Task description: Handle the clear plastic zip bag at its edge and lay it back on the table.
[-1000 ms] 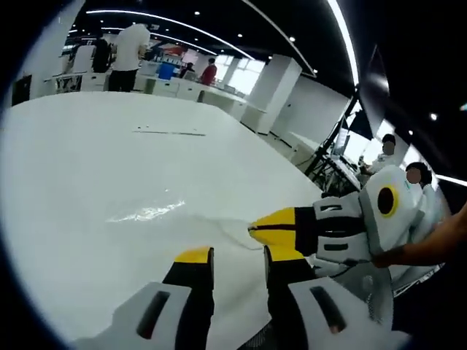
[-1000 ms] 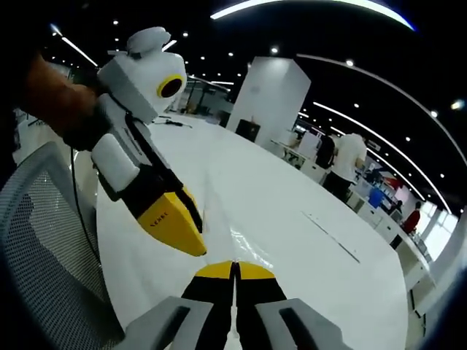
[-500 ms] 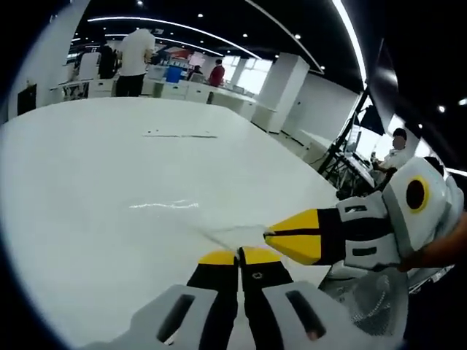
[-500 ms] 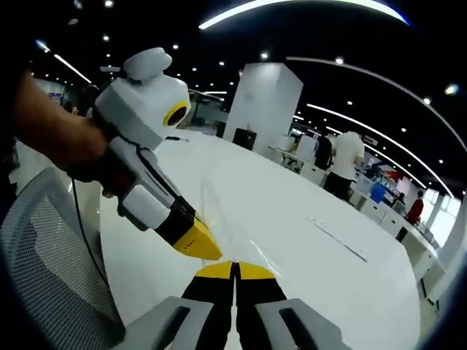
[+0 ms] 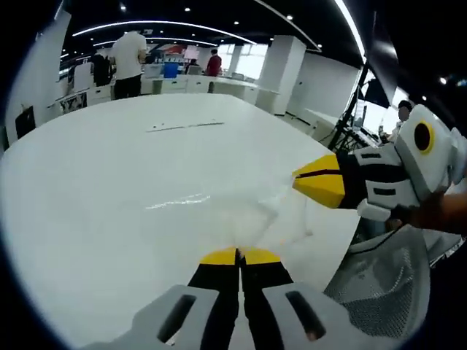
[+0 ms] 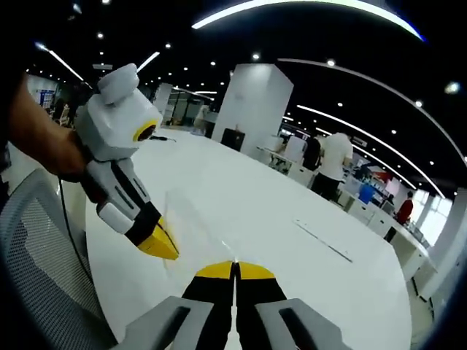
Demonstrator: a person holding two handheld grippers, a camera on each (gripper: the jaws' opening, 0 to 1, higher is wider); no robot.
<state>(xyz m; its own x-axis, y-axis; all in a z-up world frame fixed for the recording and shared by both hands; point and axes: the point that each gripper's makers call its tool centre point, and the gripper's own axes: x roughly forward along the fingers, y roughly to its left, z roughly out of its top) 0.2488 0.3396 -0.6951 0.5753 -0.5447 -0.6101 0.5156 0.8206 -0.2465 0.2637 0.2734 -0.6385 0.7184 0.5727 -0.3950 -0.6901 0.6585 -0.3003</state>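
While pinched: zip bag [image 5: 241, 211], both grippers.

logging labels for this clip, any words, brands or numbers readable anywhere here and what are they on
No readable text in either view.
Left gripper and right gripper: plain yellow tips, no lettering legible.
Clear plastic zip bag: no print visible on it.
White table: bare of markings; the thin strip lying far across it shows no text.
Background desks and pillar: anything there is too small and blurred to read.
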